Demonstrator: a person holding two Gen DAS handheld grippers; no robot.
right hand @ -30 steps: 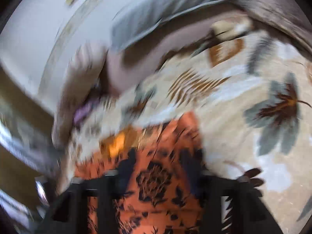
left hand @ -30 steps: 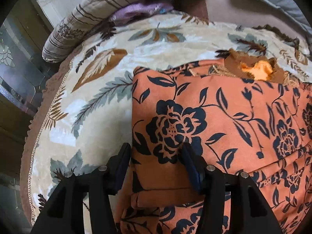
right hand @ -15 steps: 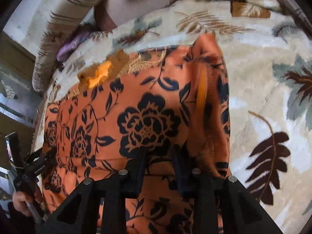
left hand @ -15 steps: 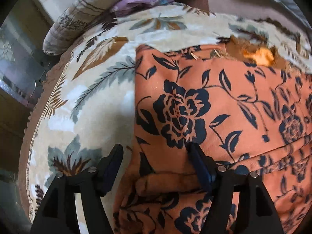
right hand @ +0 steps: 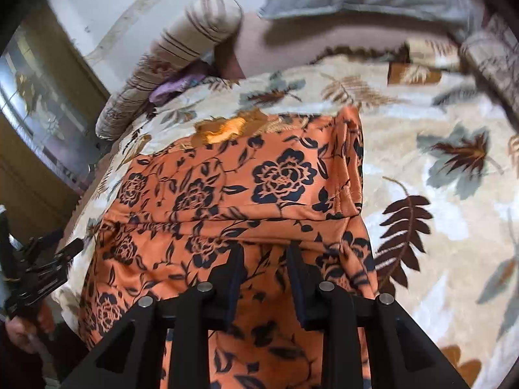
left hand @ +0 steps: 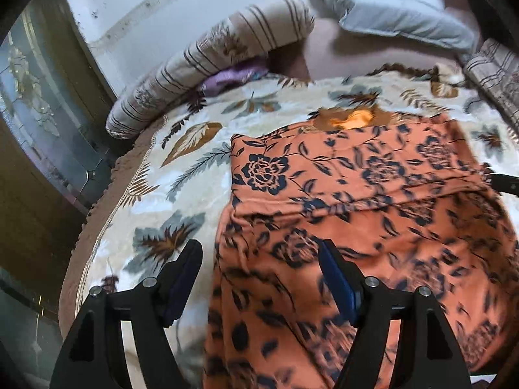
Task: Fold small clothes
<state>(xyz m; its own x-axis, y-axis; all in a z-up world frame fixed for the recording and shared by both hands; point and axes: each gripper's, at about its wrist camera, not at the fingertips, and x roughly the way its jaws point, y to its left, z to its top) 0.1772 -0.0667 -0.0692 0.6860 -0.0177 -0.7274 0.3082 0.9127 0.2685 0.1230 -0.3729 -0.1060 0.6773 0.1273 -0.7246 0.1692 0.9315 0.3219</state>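
Note:
An orange garment with a dark floral print [left hand: 356,194] lies on the leaf-patterned blanket [left hand: 181,175], its far part folded over the near part. It also shows in the right wrist view [right hand: 233,188]. My left gripper [left hand: 259,259] is open and empty, raised over the garment's left edge. My right gripper [right hand: 264,259] has its jaws partly apart above the near layer, holding no cloth. The left gripper also shows at the left edge of the right wrist view [right hand: 42,262].
A striped bolster [left hand: 207,71], a purple cloth [left hand: 233,76] and a grey pillow [left hand: 399,22] lie at the head of the bed. The blanket's left edge [left hand: 107,201] drops off beside a glass-panelled cabinet [left hand: 39,113]. Bare blanket [right hand: 447,194] lies right of the garment.
Both grippers have let go of the folded-over edge and pulled back and up from the garment. The left jaws have opened wider; the right jaws have opened a little.

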